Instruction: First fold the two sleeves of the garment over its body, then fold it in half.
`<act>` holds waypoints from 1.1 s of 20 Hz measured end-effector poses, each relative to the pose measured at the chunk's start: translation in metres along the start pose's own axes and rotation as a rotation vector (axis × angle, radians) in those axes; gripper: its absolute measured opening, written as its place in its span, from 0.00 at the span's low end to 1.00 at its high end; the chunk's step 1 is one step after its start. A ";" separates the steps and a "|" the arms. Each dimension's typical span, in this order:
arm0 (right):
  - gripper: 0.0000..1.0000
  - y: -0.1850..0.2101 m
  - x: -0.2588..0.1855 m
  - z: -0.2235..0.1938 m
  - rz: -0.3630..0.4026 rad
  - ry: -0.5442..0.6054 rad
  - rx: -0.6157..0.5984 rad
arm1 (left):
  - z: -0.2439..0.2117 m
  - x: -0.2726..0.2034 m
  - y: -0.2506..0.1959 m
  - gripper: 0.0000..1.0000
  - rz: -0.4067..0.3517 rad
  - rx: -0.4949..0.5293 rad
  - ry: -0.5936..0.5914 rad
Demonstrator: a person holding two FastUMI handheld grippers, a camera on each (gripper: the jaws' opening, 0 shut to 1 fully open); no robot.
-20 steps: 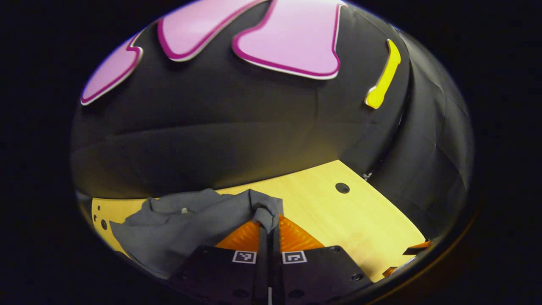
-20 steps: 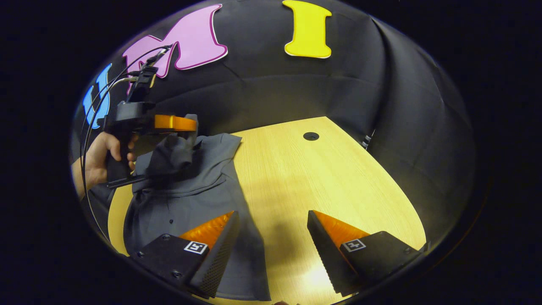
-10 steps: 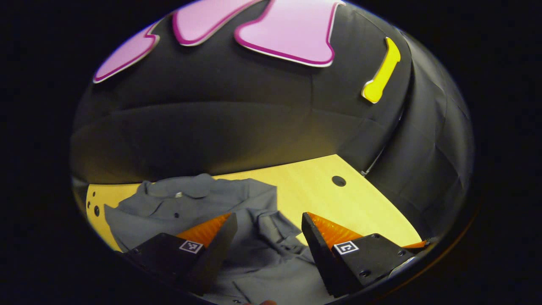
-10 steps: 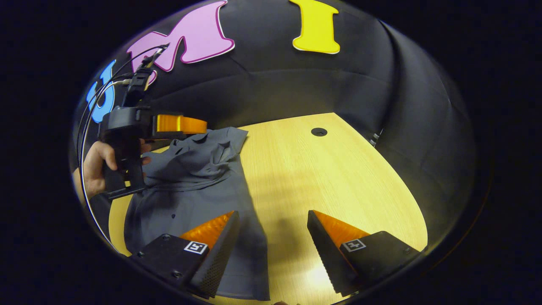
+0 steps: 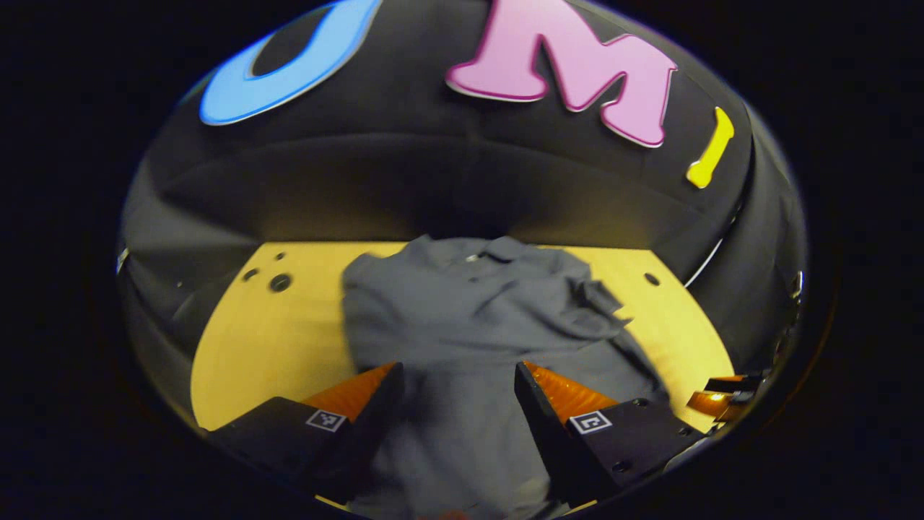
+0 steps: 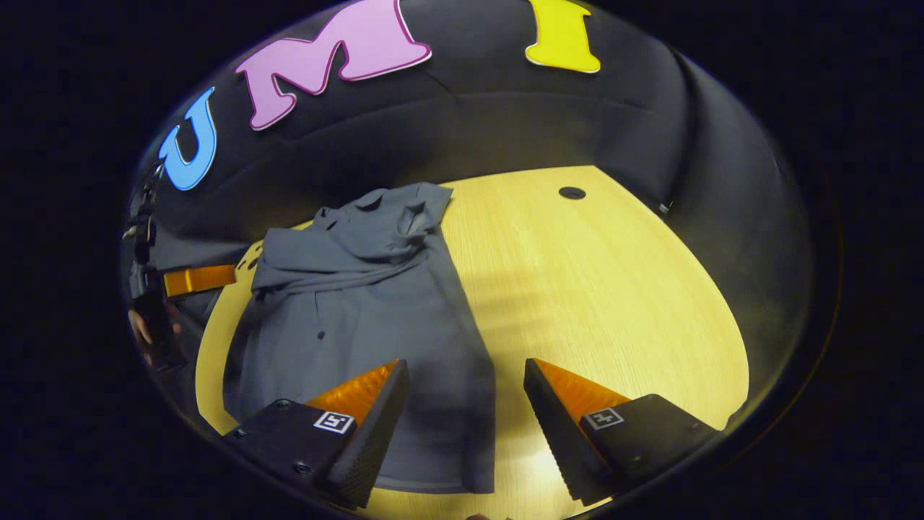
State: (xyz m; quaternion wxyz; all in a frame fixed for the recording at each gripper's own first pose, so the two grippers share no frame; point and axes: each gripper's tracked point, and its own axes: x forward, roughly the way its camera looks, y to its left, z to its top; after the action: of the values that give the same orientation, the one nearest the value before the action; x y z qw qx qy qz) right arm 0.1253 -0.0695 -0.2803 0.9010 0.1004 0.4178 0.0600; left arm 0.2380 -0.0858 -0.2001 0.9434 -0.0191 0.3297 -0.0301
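Shirt (image 6: pixel 361 303) flat on table (image 6: pixel 613 289), toward its left side.

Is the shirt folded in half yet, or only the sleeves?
Not in half. The shirt lies at full length on the table, sleeves bunched over the chest near the collar. Both tools are open, holding nothing.

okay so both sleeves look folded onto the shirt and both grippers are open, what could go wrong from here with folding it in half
The folded sleeve lies bunched and wrinkled near the collar, so it may slip out when the gray shirt is lifted.

The right hand-held gripper is open above the shirt's right edge, partly over bare table; a pinch there could catch just one layer.

The left hand-held gripper hangs open over mid-body, not the hem, risking a crooked fold.
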 end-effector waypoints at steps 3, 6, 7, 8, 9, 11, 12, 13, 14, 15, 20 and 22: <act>0.99 0.003 -0.001 -0.026 -0.002 0.050 -0.007 | -0.063 -0.038 0.049 0.96 0.053 -0.033 0.070; 0.99 0.007 -0.001 -0.053 -0.013 0.097 -0.016 | -0.119 -0.059 0.074 0.96 0.083 -0.067 0.138; 0.99 0.009 0.000 -0.060 -0.012 0.111 -0.015 | -0.135 -0.066 0.079 0.96 0.091 -0.076 0.158; 0.99 0.011 0.002 -0.066 -0.016 0.122 -0.018 | -0.148 -0.070 0.081 0.96 0.092 -0.086 0.176; 0.99 0.013 0.003 -0.071 -0.021 0.130 -0.023 | -0.162 -0.073 0.082 0.96 0.091 -0.093 0.192; 0.99 0.016 0.006 -0.079 -0.024 0.147 -0.041 | -0.181 -0.073 0.085 0.96 0.098 -0.094 0.215; 0.99 0.017 0.008 -0.082 -0.029 0.152 -0.057 | -0.188 -0.072 0.083 0.96 0.096 -0.099 0.225; 0.99 0.017 0.010 -0.085 -0.035 0.160 -0.073 | -0.194 -0.071 0.081 0.96 0.090 -0.104 0.234; 0.99 0.017 0.011 -0.091 -0.041 0.171 -0.084 | -0.200 -0.070 0.078 0.96 0.089 -0.101 0.245; 0.99 0.017 0.012 -0.091 -0.053 0.172 -0.099 | -0.205 -0.068 0.077 0.96 0.090 -0.090 0.252; 0.92 0.025 0.013 -0.097 -0.071 0.153 -0.138 | -0.219 -0.060 0.063 0.95 0.101 -0.013 0.267; 0.80 0.030 0.016 -0.097 -0.068 0.153 -0.135 | -0.220 -0.059 0.062 0.78 0.108 -0.018 0.247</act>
State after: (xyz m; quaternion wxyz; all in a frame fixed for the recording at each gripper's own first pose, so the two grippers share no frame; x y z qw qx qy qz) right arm 0.0610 -0.0243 -0.3464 0.8728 0.0206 0.4834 0.0649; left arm 0.0580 -0.0230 -0.3387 0.8957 -0.0058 0.4442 0.0213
